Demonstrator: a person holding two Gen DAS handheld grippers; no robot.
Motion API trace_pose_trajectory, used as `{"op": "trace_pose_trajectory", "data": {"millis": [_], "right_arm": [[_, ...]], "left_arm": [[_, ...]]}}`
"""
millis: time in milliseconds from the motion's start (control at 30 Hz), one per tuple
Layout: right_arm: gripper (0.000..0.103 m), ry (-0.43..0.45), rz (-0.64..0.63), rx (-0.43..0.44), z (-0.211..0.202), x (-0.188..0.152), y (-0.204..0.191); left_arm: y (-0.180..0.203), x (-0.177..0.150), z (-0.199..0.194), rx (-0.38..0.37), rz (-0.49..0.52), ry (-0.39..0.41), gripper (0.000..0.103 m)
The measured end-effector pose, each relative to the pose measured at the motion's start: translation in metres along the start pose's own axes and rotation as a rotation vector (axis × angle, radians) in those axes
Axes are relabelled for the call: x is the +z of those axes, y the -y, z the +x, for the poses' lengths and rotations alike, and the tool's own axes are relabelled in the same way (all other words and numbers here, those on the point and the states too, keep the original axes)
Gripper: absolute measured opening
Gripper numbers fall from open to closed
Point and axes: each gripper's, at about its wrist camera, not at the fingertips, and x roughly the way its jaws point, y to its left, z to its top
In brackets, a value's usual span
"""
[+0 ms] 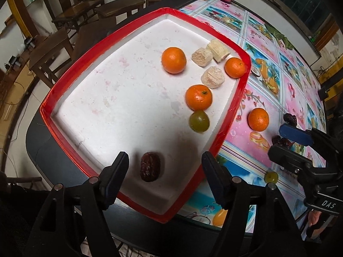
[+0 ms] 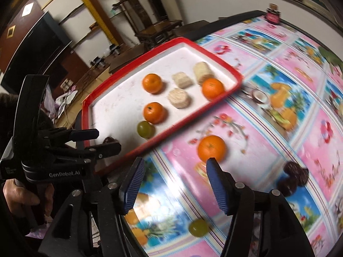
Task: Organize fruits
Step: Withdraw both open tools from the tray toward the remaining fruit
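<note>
Left gripper [image 1: 165, 167] fingers spread, a date [image 1: 150, 169] lying loose between them on the red tray [image 1: 243, 90]. Right gripper [image 2: 174, 184] fingers spread, empty, above desk [image 2: 268, 150]; orange [image 2: 211, 147] just ahead.

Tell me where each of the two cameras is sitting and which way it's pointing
Left wrist: sits on the left gripper, looks down over the red tray at the date between its open jaws; the right gripper shows at right.
Right wrist: sits on the right gripper, looks across the tablecloth at a loose orange; the left gripper and a hand show at left.
Shared: tray, oranges, green grapes.
</note>
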Motion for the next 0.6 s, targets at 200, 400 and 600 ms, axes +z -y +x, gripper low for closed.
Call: {"op": "trace_pose_trajectory", "data": {"millis": [200, 400, 600], "right_arm": [[0.064, 0.025, 0.071, -0.023, -0.022, -0.022, 0.024], [0.064, 0.024, 0.144, -0.053, -0.037, -0.048, 0.050], [0.064, 0.019, 0.183, -0.079, -0.048, -0.071, 0.065]], "left_arm": [[0.013, -0.001, -0.008, -0.015, 0.025, 0.008, 0.070], [0.028, -0.003, -0.015, -0.037, 0.063, 0.017, 0.070], [0.055, -0.006, -0.019, -0.077, 0.118, 0.012, 0.070]]}}
